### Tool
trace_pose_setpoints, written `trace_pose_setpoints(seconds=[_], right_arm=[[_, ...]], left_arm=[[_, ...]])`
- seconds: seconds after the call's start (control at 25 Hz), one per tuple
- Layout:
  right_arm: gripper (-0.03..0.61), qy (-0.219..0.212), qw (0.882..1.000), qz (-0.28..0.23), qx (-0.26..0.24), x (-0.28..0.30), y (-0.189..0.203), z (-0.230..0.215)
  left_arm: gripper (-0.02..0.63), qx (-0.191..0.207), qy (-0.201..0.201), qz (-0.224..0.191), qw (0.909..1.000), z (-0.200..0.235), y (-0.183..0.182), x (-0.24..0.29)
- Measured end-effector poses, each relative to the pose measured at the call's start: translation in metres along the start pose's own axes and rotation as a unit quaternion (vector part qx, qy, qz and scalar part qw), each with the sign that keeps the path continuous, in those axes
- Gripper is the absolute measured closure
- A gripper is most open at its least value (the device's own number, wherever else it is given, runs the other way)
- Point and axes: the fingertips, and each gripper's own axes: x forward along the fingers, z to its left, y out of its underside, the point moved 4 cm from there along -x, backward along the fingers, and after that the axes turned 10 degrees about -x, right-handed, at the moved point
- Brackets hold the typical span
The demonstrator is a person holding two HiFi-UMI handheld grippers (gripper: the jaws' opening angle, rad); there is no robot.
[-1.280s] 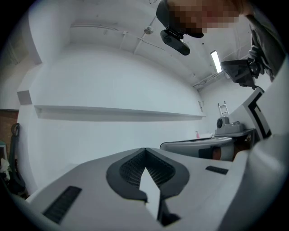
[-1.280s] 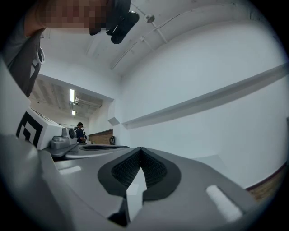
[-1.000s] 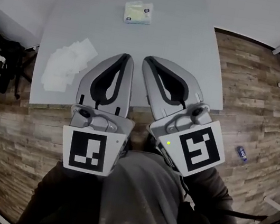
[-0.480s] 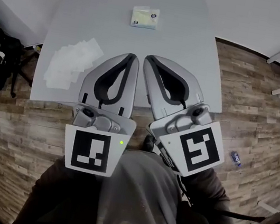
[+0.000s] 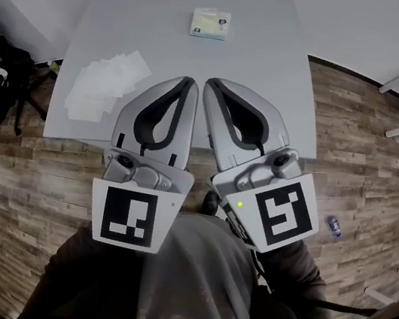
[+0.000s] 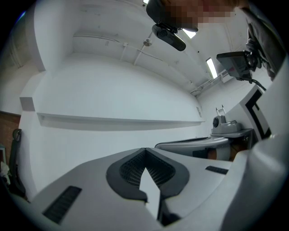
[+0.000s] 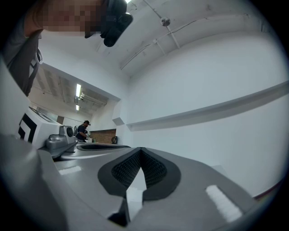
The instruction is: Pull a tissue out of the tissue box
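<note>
Tissue box (image 5: 210,23) sits near the far edge of the grey table (image 5: 275,77), well apart from both tools. Over the near edge, the left tool (image 5: 188,83) and right tool (image 5: 210,85) hang side by side, each with jaws pressed together on nothing. Loose tissues (image 5: 106,83) lie by the left edge.

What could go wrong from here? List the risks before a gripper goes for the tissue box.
1. The tissue box lies loose at the far side of the table, with neither gripper on it; a one-gripper pull may well lift or drag it.
2. The left gripper and right gripper are both shut and empty; reaching in like that would likely shove the box.
3. The loose tissues near the left edge could be swept off.
</note>
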Motion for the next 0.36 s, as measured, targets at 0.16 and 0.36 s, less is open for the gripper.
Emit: trace_pose_setpoints(seconds=[0.16,0.36], right_arm=[[0.578,0.002,1.000,0.001,0.002,-0.0018,0.0003,0.0011],[0.578,-0.001,1.000,0.002,0.002,-0.0027,0.0014,-0.0001]], left_arm=[[0.612,0.001,0.001,0.000,1.0000,-0.0018,0.0008,-0.0021],[0.612,0.002,0.000,0.000,1.0000,-0.0034,0.0009,-0.0008]])
